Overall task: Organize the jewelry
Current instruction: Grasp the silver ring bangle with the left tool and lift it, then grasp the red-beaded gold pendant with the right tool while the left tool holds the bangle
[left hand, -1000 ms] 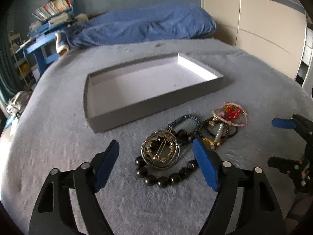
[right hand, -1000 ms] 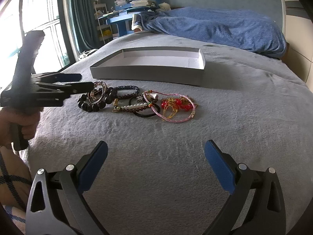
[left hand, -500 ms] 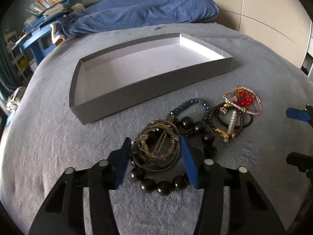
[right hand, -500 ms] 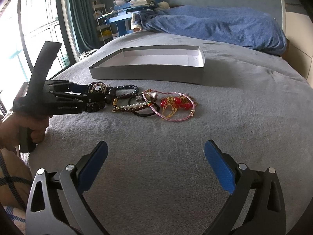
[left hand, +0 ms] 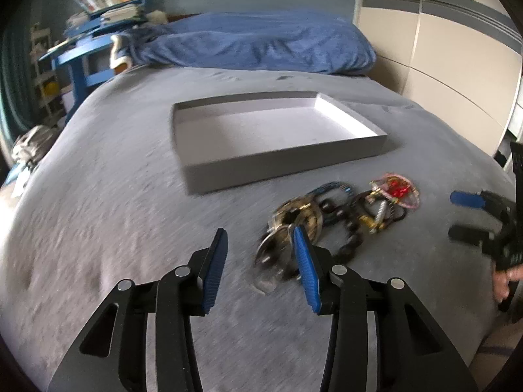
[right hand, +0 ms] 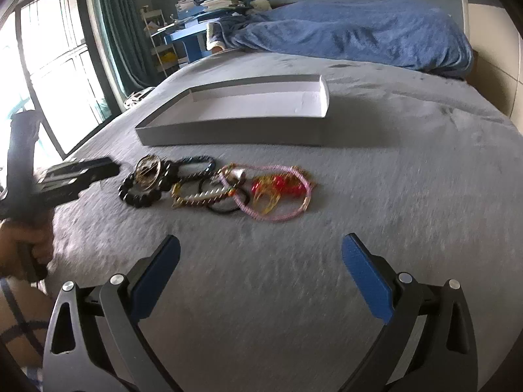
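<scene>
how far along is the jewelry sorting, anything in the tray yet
Nothing is done yet: the grey tray holds no jewelry. All pieces lie in a cluster on the bed in front of it, including the black bead bracelet and the pink bracelet. The left gripper has just been closing, but nothing sits between its fingers; the gold ring piece lies beside it. The right gripper is open, holding nothing. Everything remains to be moved.

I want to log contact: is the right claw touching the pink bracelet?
Apart. The right wrist view shows bare bedspread between the open right claw and the pink bracelet.
</scene>
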`<state>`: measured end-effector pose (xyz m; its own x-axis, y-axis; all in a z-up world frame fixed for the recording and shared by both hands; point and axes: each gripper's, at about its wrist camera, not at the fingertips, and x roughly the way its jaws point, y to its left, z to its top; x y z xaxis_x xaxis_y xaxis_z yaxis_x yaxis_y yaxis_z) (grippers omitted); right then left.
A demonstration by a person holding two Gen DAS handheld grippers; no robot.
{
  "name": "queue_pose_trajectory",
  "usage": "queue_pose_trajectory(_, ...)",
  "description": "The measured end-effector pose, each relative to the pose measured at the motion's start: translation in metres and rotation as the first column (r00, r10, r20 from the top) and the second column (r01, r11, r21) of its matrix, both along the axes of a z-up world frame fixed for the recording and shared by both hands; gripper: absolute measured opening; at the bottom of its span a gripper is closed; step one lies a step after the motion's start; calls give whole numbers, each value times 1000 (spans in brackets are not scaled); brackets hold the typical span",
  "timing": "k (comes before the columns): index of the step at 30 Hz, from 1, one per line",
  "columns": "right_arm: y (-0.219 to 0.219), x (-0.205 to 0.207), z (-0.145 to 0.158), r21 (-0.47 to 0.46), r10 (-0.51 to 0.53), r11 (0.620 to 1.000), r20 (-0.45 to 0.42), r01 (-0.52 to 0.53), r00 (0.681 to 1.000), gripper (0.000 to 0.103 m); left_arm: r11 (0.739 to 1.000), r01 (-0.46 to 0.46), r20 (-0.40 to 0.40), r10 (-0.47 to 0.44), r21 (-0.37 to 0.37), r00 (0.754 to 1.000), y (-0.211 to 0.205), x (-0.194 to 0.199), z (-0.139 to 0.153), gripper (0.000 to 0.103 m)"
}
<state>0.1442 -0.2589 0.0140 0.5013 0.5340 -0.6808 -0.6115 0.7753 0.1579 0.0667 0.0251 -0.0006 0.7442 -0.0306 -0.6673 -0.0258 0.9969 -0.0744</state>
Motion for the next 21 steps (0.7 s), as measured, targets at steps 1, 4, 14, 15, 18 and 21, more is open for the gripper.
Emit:
queue_pose_trajectory(1,1,4,0,-6,-5,1000,2,5,1000,97,1000,-11,-2,11,-11,1000,4,-2,0,38)
queue_pose_trajectory(4,6,18,0,-26,-21,999,-5,21,1000,89,998,-36,-22,35,-56,999,17,-9,-6,36)
queue_pose_trajectory(14,14,40,-1,-13,-43,999,-18,43,999,72,995,-53,-49,49,-90,998,26,-20,-20,51)
queue_pose_trajectory(15,17,40,0,-11,-36,999,-18,36,999,68,994,-55,-49,50,-93,998,26,-20,-20,52)
queue_pose_trajectory(18,26,42,-1,-10,-19,1000,-32,18,999,57,994,-60,-47,56,-93,997,26,-22,-20,52)
queue_pose_trajectory(21,37,48,-6,-34,-15,999,-58,13,998,47,994,-64,-47,60,-90,997,26,-23,-21,53)
